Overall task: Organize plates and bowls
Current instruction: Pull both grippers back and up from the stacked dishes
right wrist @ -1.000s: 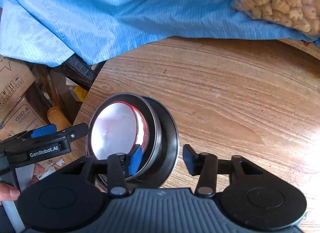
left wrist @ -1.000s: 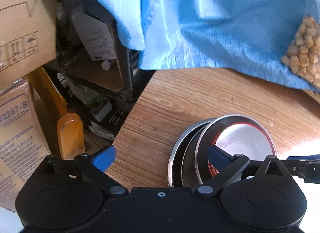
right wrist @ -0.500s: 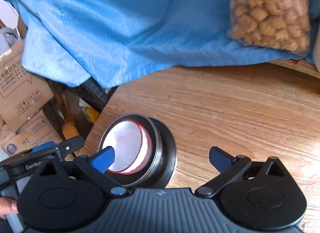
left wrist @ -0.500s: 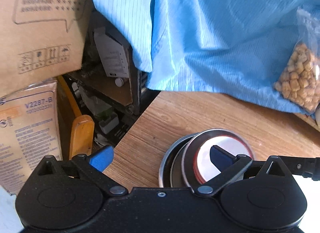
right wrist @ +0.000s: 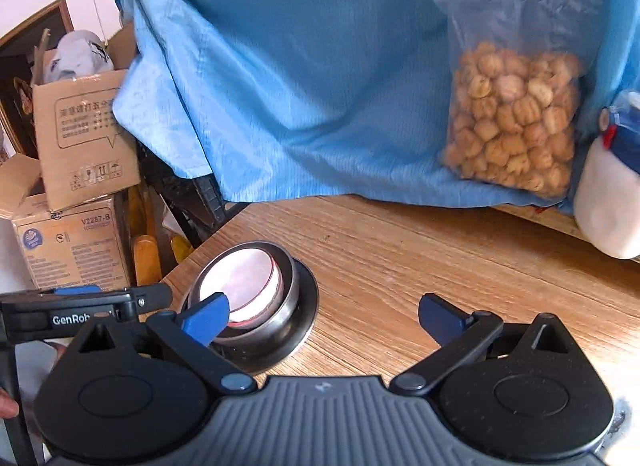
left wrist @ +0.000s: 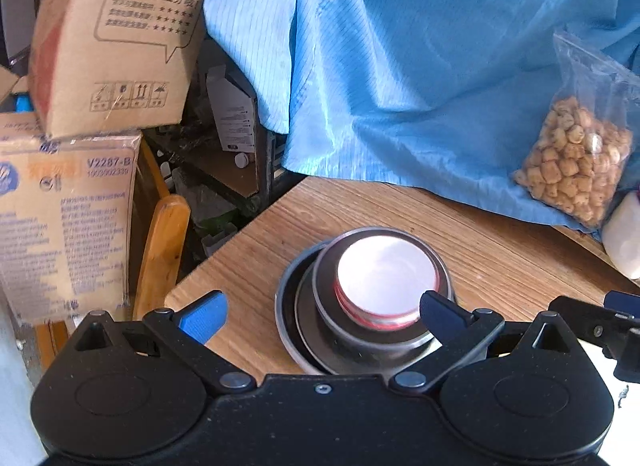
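The near edge of the steel plate is hidden behind the left gripper body at 6 o'clock. A white object is cut off by the frame's edge at 3 o'clock; what it is cannot be told. The blue cloth covers whatever stands behind it. Print on the lower cardboard box, at 9 o'clock, is too blurred to read. The tabletop runs out of frame at 3 o'clock.

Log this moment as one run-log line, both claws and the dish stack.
left claw: open, empty | right claw: open, empty | stack: red-rimmed bowl in steel bowl on steel plate, table corner
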